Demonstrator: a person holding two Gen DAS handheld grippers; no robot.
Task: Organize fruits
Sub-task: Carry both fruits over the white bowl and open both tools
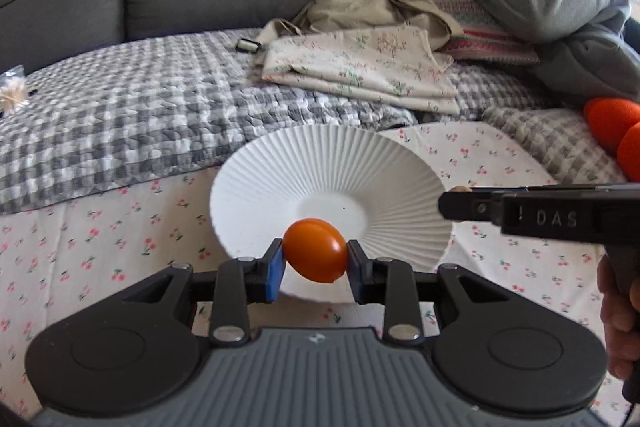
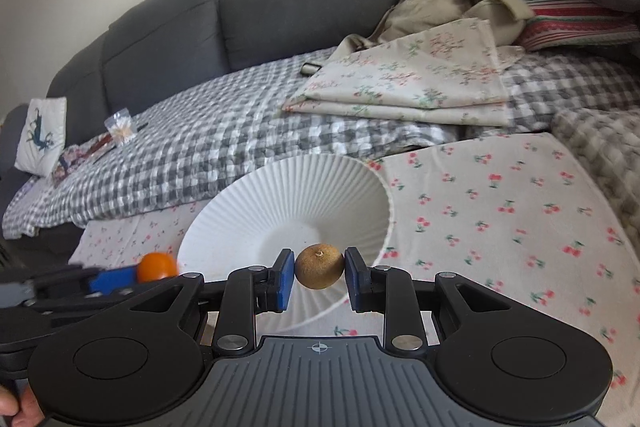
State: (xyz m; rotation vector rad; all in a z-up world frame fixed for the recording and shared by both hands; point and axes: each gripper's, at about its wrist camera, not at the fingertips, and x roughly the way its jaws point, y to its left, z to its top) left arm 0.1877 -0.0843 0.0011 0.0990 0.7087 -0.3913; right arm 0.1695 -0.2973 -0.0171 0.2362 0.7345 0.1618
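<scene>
White ribbed bowl [image 1: 332, 171] sits on the cherry-print cloth [image 1: 100, 247], in front of the grey checked blanket [image 1: 140, 115]; nothing rests inside it in either view. Left tool [image 1: 316, 255] is clamped on an orange fruit [image 1: 316, 251], held above the bowl's near rim. Right tool [image 2: 319, 273] is clamped on a small brown fruit [image 2: 319, 266], stem up, also over the near rim. Two more orange fruits [image 1: 612, 123] lie far right on the blanket. Folded floral fabric [image 2: 404, 83] lies beyond the bowl.
</scene>
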